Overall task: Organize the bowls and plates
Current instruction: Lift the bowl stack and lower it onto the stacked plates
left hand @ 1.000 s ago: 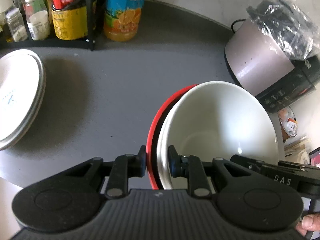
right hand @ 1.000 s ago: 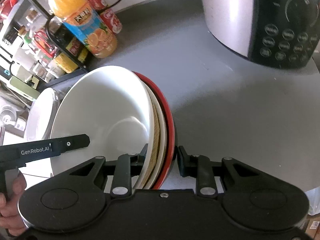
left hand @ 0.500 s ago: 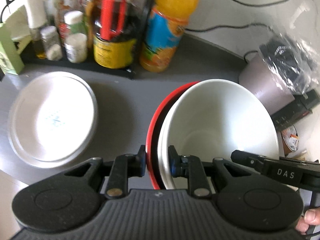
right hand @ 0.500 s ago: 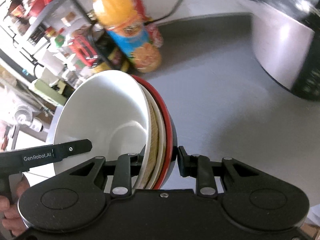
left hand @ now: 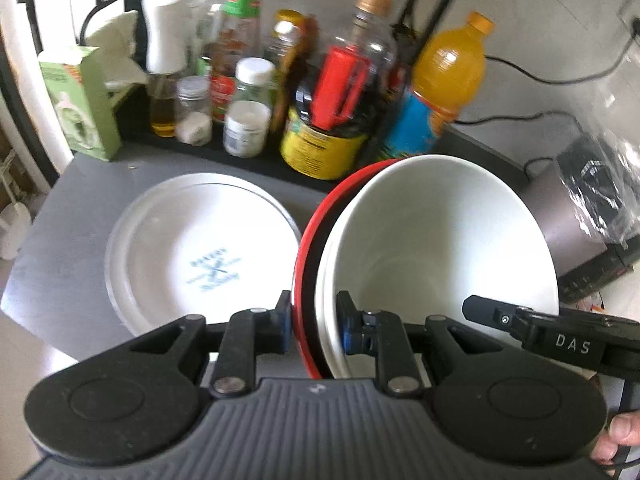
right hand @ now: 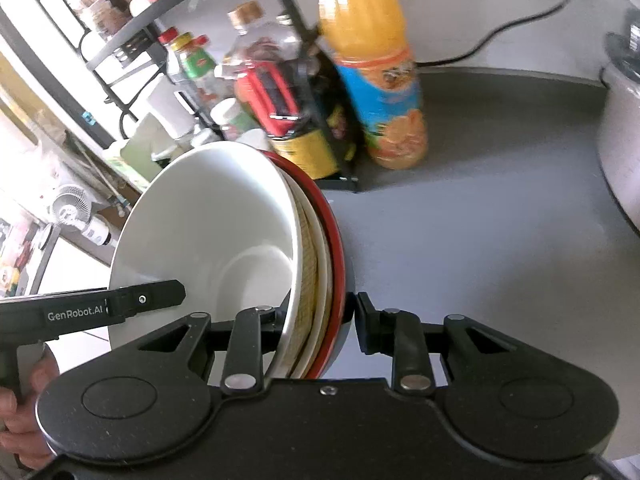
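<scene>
A nested stack of bowls point(left hand: 436, 248), a white bowl inside a red-rimmed one, is held in the air by both grippers. My left gripper point(left hand: 314, 324) is shut on the near rim of the stack. My right gripper point(right hand: 316, 316) is shut on the opposite rim, and the stack shows there point(right hand: 224, 232) with a white bowl, a tan layer and a red rim. A stack of white plates point(left hand: 200, 252) with a blue mark lies on the grey counter point(left hand: 68, 240), left of the bowls and below them.
A black rack point(left hand: 240, 152) with bottles and jars stands behind the plates. An orange juice bottle point(left hand: 440, 80) stands at its right end. A grey cooker point(left hand: 572, 216) under a plastic bag sits at the right. The counter's left edge is near the plates.
Both grippers have carried the bowl stack left toward the white plates. The plates and the rack of bottles have come closer to the centre of the left wrist view.
</scene>
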Tool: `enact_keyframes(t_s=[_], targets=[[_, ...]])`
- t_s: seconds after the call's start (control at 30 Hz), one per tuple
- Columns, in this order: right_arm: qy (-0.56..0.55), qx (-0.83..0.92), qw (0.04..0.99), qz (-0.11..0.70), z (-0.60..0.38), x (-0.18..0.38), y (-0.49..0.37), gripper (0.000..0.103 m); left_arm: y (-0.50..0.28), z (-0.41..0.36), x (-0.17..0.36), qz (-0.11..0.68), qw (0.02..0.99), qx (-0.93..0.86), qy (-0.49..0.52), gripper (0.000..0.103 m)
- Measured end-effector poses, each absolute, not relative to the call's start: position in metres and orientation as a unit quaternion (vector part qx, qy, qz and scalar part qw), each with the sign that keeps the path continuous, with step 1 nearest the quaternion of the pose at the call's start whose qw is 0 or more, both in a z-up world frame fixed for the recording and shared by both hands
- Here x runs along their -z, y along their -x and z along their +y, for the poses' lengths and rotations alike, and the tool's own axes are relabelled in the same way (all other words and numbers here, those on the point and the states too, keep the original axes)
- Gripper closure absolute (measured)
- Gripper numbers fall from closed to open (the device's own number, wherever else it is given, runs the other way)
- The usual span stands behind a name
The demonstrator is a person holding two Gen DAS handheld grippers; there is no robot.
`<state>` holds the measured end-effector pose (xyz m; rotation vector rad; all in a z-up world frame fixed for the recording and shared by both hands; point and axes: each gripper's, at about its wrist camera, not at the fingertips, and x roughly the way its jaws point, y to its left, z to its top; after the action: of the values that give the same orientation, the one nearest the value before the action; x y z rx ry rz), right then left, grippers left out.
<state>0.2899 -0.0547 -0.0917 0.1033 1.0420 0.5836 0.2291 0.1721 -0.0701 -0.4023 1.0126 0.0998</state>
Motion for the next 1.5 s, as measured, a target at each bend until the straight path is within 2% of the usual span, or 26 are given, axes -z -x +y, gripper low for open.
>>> enact_keyframes(t_s=[0.7, 1.5], targets=[[-0.032, -0.291, 0.818, 0.495, 0.058, 0.098, -0.281, 0.076, -0.211, 0.284, 0.081, 0.476, 0.852, -0.072, 0.208, 0.082], [-0.041, -0.250, 0.799, 0.546, 0.092, 0.140, -0.317, 0.076, -0.262, 0.320, 0.127, 0.513, 0.831, -0.064, 0.206, 0.082]])
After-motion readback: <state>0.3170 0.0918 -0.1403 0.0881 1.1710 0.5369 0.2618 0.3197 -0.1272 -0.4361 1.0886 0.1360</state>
